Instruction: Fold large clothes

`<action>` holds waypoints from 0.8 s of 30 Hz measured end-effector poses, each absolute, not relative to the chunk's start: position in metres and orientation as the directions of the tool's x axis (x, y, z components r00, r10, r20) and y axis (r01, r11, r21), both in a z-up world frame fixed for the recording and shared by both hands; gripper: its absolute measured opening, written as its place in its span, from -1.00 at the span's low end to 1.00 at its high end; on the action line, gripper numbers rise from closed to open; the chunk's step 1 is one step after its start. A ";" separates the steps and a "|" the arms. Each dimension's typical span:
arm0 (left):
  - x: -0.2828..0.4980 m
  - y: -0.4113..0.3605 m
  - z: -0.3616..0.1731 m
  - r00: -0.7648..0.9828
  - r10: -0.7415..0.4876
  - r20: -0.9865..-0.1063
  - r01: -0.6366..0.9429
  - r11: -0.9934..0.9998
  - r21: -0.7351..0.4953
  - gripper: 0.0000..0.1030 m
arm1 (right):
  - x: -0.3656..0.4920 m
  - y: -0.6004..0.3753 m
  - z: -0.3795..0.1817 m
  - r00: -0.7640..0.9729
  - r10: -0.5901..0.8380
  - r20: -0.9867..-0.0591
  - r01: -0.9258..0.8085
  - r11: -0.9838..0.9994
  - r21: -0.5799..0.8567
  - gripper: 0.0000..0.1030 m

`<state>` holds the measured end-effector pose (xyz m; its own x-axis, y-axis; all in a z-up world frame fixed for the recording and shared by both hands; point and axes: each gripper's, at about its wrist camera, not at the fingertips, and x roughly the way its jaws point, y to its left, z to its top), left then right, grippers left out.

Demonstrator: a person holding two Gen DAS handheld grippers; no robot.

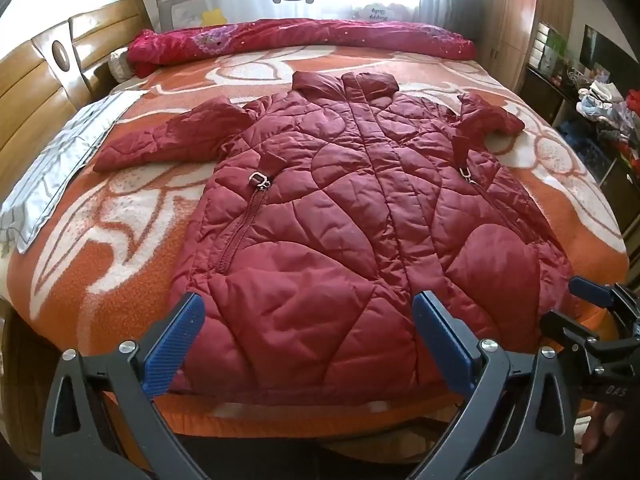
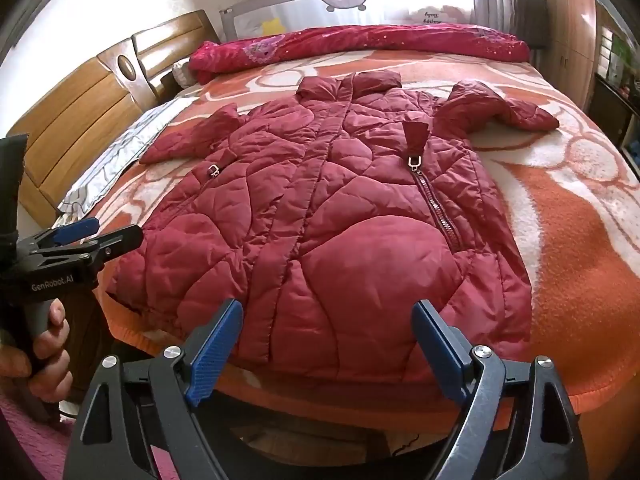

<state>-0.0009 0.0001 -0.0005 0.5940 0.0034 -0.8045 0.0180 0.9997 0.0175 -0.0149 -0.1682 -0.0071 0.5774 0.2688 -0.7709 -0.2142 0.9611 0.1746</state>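
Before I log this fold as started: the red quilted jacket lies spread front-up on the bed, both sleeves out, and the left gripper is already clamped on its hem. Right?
Not quite. The left gripper is open, its jaws wide above the hem and gripping nothing, as the left wrist view shows. The red quilted jacket does lie spread front-up on the bed, both sleeves out.

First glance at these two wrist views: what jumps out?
A dark red quilted jacket lies spread flat, front up, in the middle of the bed, on an orange-and-white blanket, sleeves out to both sides. Both grippers hang open at its near hem, nothing between the jaws: the left gripper and the right gripper. A rolled crimson quilt lies across the far edge of the bed.
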 end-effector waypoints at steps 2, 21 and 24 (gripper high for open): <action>-0.001 0.000 0.000 0.594 0.004 -0.805 0.018 1.000 0.018 1.00 | -0.014 -0.169 -0.006 0.578 0.268 -0.771 -0.214 0.961 0.174 0.70; 0.000 0.000 -0.001 0.595 0.001 -0.804 0.016 1.000 0.013 1.00 | -0.011 -0.168 -0.004 0.584 0.272 -0.765 -0.220 0.960 0.174 0.70; 0.000 0.000 -0.001 0.596 0.001 -0.803 0.015 1.000 0.013 1.00 | -0.012 -0.167 -0.003 0.584 0.272 -0.765 -0.220 0.960 0.174 0.70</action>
<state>-0.0004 0.0003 -0.0005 0.5956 0.0011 -0.8033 0.0151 0.9998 0.0126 -0.0118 -0.1672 -0.0033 0.5839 0.2723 -0.7648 -0.2195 0.9599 0.1742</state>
